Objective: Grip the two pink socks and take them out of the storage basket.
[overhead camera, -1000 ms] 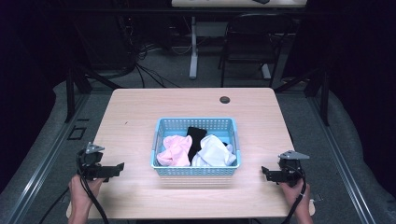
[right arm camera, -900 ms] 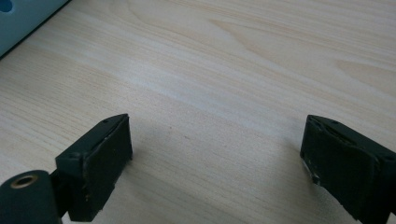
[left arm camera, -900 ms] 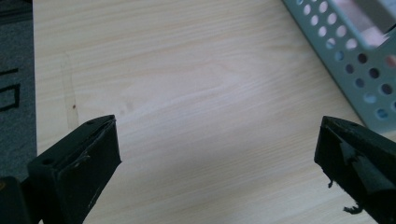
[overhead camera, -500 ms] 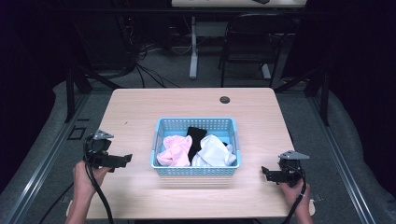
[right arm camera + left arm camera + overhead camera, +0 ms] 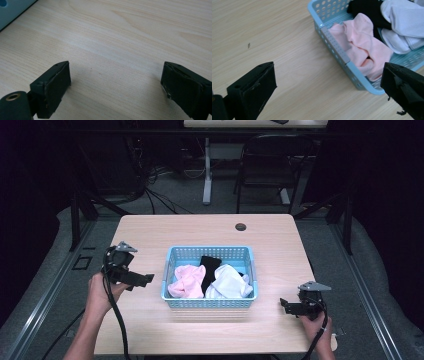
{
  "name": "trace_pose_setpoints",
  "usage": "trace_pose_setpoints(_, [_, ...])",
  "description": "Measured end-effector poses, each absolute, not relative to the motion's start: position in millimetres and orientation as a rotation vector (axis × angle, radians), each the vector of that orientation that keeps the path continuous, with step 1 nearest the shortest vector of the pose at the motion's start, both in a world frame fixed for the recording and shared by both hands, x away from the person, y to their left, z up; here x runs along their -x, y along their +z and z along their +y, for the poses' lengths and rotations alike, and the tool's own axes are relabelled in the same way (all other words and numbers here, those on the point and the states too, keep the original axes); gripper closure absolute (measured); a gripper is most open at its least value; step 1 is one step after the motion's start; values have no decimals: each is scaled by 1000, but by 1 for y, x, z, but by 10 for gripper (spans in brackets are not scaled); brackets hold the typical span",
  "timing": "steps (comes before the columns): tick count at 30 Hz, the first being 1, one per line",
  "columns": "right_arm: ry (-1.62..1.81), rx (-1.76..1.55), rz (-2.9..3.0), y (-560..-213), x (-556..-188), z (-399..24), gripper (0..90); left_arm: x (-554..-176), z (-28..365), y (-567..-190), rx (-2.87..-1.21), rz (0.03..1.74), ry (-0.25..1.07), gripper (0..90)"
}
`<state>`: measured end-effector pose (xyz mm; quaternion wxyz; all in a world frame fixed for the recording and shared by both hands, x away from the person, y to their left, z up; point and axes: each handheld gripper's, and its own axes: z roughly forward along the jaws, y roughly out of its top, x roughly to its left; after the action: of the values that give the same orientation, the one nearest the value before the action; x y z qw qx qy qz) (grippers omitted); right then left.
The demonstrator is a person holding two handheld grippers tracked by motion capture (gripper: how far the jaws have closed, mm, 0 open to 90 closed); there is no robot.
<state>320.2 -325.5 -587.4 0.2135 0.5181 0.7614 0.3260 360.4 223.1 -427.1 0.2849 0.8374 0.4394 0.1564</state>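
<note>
A light blue perforated basket stands in the middle of the wooden table. It holds a pink cloth, a black cloth and a white cloth. My left gripper is open, raised to the left of the basket and pointed at it. The left gripper view looks between the wide-apart jaws at the basket's corner and the pink cloth. My right gripper is open, low over the table to the right of the basket's front corner, with bare wood between its jaws.
A small dark round cap sits in the table top near the far edge. A chair and a desk leg stand beyond the table. Cables trail from both grippers over the near edge.
My left gripper has lifted and moved forward and rightward toward the basket. The right gripper has stayed in place.
</note>
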Motion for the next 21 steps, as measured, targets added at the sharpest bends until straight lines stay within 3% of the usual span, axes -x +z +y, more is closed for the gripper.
trace_pose_setpoints(21, [905,-1437,2111,-587,-320,-326,86,-401,128,-443,-2470,1039,211,0])
